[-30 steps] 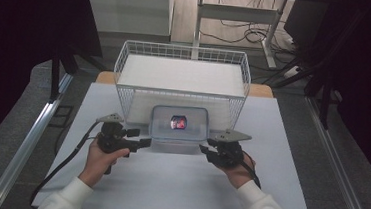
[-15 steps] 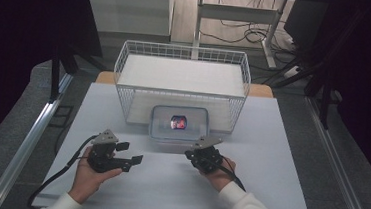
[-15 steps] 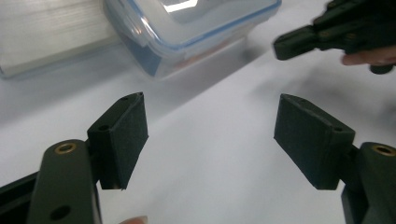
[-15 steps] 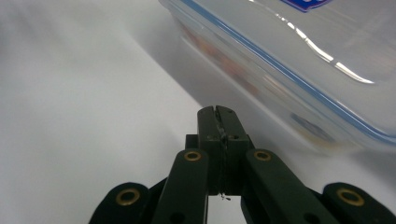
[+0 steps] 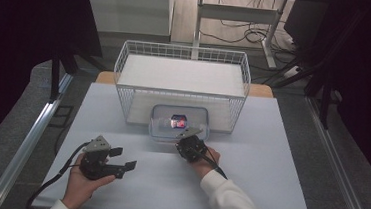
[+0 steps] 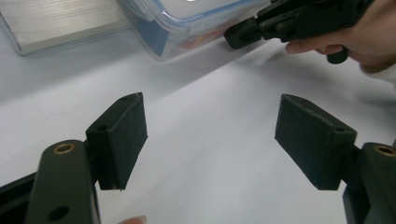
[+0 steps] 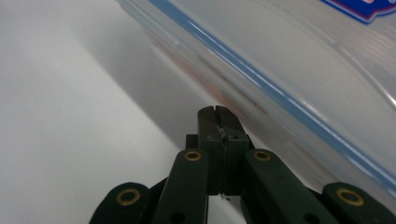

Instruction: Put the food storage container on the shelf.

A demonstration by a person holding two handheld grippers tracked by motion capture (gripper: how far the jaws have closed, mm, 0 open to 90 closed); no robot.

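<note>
White bench, dark room behind. Clear plastic container with blue-trimmed lid and red-blue label sits just ahead of the right gripper, whose fingers are fully closed, empty, tips at its near edge. Left gripper fingers spread wide, empty, container well ahead. Wire basket beyond.
</note>
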